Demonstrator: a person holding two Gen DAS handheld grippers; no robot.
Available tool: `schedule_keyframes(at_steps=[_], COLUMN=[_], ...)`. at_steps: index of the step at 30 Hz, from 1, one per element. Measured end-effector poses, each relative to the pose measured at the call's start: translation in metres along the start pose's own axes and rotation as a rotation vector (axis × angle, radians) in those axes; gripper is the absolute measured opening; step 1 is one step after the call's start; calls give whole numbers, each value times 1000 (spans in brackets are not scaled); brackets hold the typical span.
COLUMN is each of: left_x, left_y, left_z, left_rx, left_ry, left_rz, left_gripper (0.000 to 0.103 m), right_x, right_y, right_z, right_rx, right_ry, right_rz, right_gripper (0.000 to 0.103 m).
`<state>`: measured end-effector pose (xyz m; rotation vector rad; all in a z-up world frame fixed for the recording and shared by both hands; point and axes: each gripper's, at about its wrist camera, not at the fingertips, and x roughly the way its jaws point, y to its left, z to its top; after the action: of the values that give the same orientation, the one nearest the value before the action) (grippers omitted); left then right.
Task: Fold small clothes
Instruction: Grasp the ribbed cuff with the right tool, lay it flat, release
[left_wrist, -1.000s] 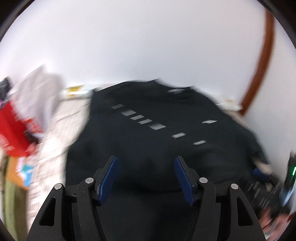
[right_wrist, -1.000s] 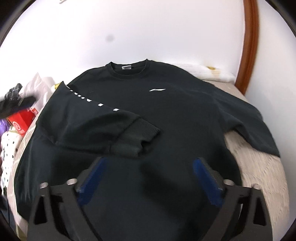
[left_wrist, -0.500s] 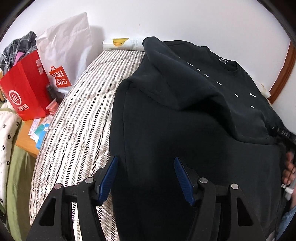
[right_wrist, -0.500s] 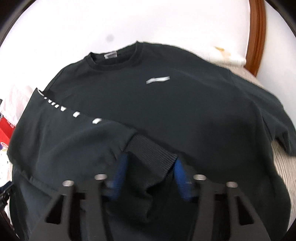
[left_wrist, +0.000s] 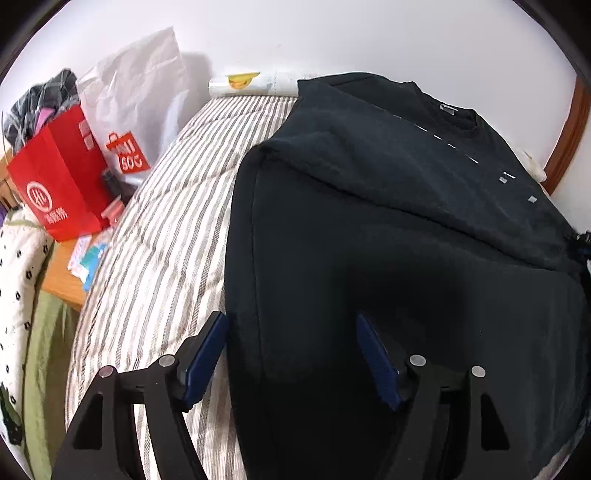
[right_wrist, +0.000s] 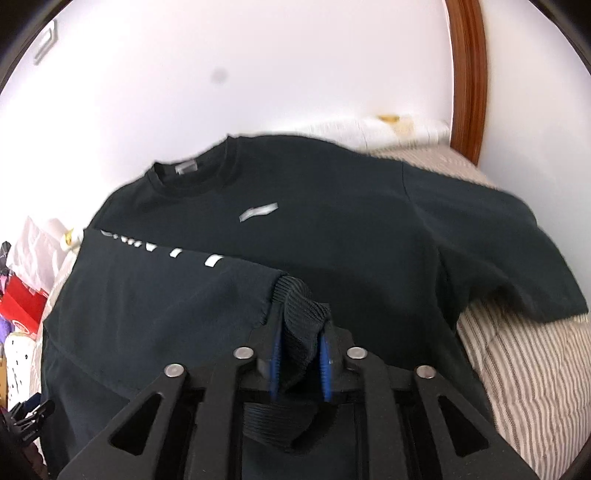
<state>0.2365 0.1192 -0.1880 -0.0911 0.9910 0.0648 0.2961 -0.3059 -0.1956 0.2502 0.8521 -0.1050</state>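
White wall behind a striped bed, brown wooden frame at the right edge, orange table at left bearing a red bag and a white bag.

My bed carried it all, its striped cover bare on both sides. A black sweatshirt lay flat across it, neck toward the wall, one sleeve folded over the chest, the other spread toward the far edge. At the head, against the wall, lay a white pillow with a yellow mark.
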Motion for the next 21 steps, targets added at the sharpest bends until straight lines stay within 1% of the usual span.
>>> schedule_keyframes(at_steps=[1,2,3,4,6,9,12,15,17,19,21], left_x=[-1,-5,-7,-10,-15,-24,-34,-42,-46,-50,-52], left_y=[2,5,6,8,9,10,7,5,3,2,4], left_z=[-2,-5,-7,-12,-21,-36,-50,-63,-69,-73,-76], left_rx=[-8,-16,-17,-13,-3,13,20,28,34,48,53], left_ry=[5,9,13,16,16,11,-8,-29,-35,-36,-36], left_rz=[-9,-19,-24,-27,-22,-21,-21,-16,-15,-22,-30], left_gripper=[70,70,70,70,70,70,70,70,70,70,70], right_x=[0,-3,-7,-15,-27,-45,-62,-76,-84,-92,-97], right_y=[0,-2,-4,-9,-18,-31,-45,-58,-63,-68,-73], right_z=[-2,-5,-8,-14,-25,-46,-72,-102,-116,-128,-140], right_rx=[-8,-16,-24,-39,-69,-116,-144,-153,-148,-114,-70], right_ry=[1,-7,-16,-20,-22,-5,10,34,35,26,34], right_rz=[-17,-31,-47,-71,-92,-138,-153,-131,-119,-95,-69], right_gripper=[34,37,41,47,54,56,57,57,57,63,65])
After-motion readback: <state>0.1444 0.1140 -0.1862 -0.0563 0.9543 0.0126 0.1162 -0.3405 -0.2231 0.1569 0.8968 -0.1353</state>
